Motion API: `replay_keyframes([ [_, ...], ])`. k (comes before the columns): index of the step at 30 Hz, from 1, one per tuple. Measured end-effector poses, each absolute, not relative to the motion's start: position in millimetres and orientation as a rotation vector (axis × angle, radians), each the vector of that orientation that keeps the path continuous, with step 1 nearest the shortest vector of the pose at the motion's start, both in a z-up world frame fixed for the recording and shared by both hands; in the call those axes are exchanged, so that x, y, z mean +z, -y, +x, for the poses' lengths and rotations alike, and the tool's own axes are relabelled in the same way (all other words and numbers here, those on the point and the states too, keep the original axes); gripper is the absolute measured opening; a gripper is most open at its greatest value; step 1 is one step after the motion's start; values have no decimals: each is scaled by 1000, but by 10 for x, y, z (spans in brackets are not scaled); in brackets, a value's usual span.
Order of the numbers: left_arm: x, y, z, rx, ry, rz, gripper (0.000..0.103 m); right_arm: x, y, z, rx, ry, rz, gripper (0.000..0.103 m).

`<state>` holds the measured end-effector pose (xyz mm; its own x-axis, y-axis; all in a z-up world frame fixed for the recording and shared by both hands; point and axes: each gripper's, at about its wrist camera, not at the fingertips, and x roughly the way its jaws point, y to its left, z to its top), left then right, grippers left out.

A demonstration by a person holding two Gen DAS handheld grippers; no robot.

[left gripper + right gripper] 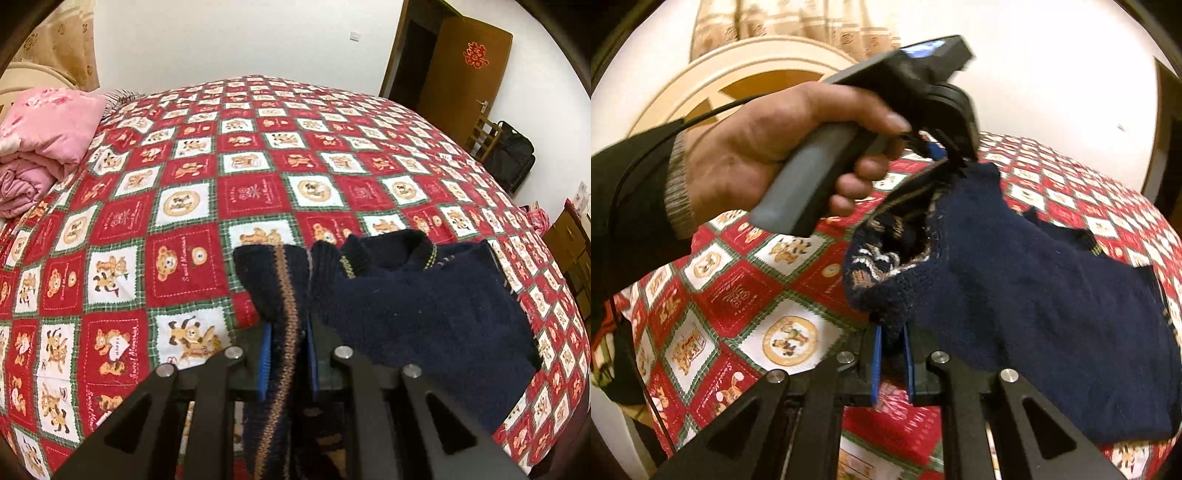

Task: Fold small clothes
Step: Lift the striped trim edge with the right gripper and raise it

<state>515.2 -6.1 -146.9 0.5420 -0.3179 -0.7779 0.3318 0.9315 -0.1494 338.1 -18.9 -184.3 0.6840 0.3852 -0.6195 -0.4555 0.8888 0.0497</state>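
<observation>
A small navy knitted sweater (417, 295) with a brown-striped hem hangs lifted above the red checked bedspread (192, 206). My left gripper (288, 332) is shut on its striped hem edge, which runs down between the blue pads. In the right wrist view the same sweater (1034, 295) droops to the right, and my right gripper (892, 328) is shut on a bunched patterned edge of it. The left gripper (945, 155), held by a person's hand (768, 147), pinches the far hem corner there.
A folded pink quilt (44, 140) lies at the bed's far left. A brown door (465, 66), a black bag (513, 155) and a wooden cabinet (569, 243) stand off the right side. A cream headboard (713, 85) rises behind the hand.
</observation>
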Motion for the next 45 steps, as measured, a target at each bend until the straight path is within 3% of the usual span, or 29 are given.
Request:
replay_keyframes([
  [25, -1061, 1325, 5178, -485, -925, -37, 15, -1644, 1871, 3322, 306, -612, 246, 9],
  [45, -1262, 2649, 5303, -608, -987, -2, 9, -1888, 3128, 3274, 94, -615, 459, 9],
])
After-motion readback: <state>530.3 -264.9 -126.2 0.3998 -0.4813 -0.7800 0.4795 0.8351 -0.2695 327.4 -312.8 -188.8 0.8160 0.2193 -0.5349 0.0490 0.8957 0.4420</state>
